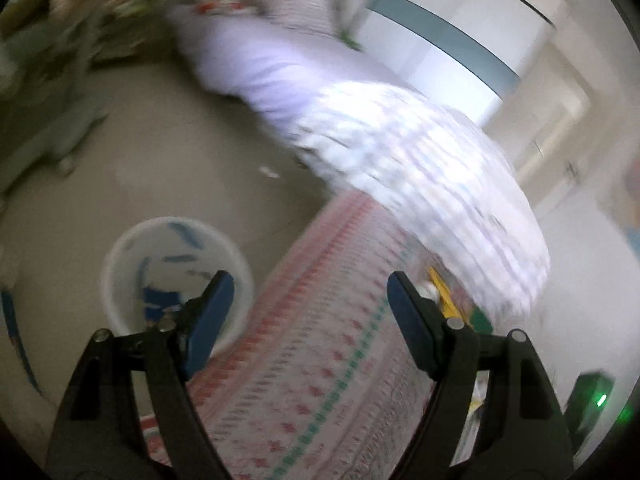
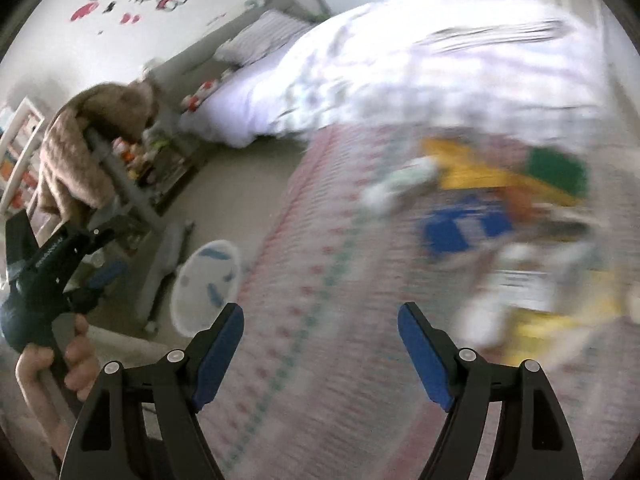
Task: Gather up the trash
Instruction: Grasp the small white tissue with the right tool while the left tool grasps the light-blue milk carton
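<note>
A white trash bin (image 1: 176,276) with blue marks stands on the floor beside the bed; blue trash lies inside it. It also shows in the right wrist view (image 2: 208,280). My left gripper (image 1: 310,312) is open and empty, over the patterned blanket (image 1: 320,360) at the bed's edge, just right of the bin. My right gripper (image 2: 320,344) is open and empty above the same blanket (image 2: 320,280). A blurred pile of wrappers (image 2: 500,216), yellow, blue, green and white, lies on the blanket ahead and right of it. The left gripper (image 2: 100,276) shows at the left, held by a hand.
A rumpled white duvet (image 1: 420,168) covers the bed beyond the blanket. A small white scrap (image 1: 270,172) lies on the beige floor. A chair with a brown fluffy garment (image 2: 88,144) and cluttered shelves stand at the left. Both views are motion-blurred.
</note>
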Available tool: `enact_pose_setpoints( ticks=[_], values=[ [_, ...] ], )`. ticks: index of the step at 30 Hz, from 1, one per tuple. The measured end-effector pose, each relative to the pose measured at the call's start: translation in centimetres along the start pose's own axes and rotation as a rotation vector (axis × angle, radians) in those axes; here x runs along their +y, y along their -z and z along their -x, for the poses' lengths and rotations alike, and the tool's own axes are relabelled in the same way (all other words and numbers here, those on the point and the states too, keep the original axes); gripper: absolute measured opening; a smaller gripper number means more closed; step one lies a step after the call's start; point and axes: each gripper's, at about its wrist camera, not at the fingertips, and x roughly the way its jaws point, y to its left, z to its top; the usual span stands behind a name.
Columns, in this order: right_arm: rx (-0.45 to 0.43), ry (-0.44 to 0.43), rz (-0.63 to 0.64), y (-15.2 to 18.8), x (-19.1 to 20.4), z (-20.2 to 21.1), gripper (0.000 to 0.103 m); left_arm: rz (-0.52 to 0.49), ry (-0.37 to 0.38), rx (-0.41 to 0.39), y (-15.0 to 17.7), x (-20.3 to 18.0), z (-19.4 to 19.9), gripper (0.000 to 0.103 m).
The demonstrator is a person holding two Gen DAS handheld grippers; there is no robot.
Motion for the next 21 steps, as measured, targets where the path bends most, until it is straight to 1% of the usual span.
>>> enact_pose_setpoints(
  ticks=[2, 5, 7, 8, 10, 11, 12, 14, 15, 16, 18, 21],
  values=[
    [-0.019, 0.038, -0.033, 0.1, -3.1, 2.7, 0.083, -0.085, 0.044, 0.039, 1.0, -2.8, -0.9, 0.079],
    [-0.066, 0.111, -0.086, 0.1, -7.4, 5.4, 0.083, -0.242, 0.104, 0.113, 3.2, -7.7, -2.5, 0.079],
    [-0.110, 0.169, -0.175, 0.4, -11.1, 7.0, 0.083, -0.331, 0.139, 0.147, 4.6, -10.6, -3.2, 0.079],
    [-0.133, 0.182, -0.227, 0.6, -12.9, 7.6, 0.083, -0.377, 0.160, 0.163, 5.4, -12.2, -3.5, 0.079],
    [-0.157, 0.195, -0.336, 1.3, -16.7, 8.0, 0.083, -0.472, 0.173, 0.180, 7.0, -15.3, -4.1, 0.079],
    [-0.150, 0.208, -0.364, 1.4, -17.9, 8.0, 0.083, -0.544, 0.178, 0.193, 8.2, -17.0, -4.7, 0.079],
    [-0.138, 0.216, -0.385, 1.4, -18.9, 7.9, 0.083, -0.596, 0.181, 0.203, 9.2, -18.5, -5.2, 0.079],
    [-0.122, 0.189, -0.429, 1.6, -20.6, 7.5, 0.083, -0.703, 0.174, 0.229, 11.2, -21.1, -6.6, 0.079],
    [-0.108, 0.170, -0.450, 1.7, -21.4, 7.2, 0.083, -0.736, 0.170, 0.229, 11.9, -22.3, -7.1, 0.079],
    [-0.093, 0.168, -0.471, 1.7, -22.1, 6.8, 0.083, -0.767, 0.168, 0.231, 12.6, -23.3, -7.7, 0.079],
    [-0.071, 0.195, -0.490, 1.8, -22.8, 6.3, 0.083, -0.822, 0.168, 0.250, 13.7, -24.9, -8.7, 0.079],
    [-0.048, 0.212, -0.504, 2.0, -23.9, 6.3, 0.083, -0.863, 0.160, 0.267, 14.9, -26.8, -9.9, 0.079]
  ],
)
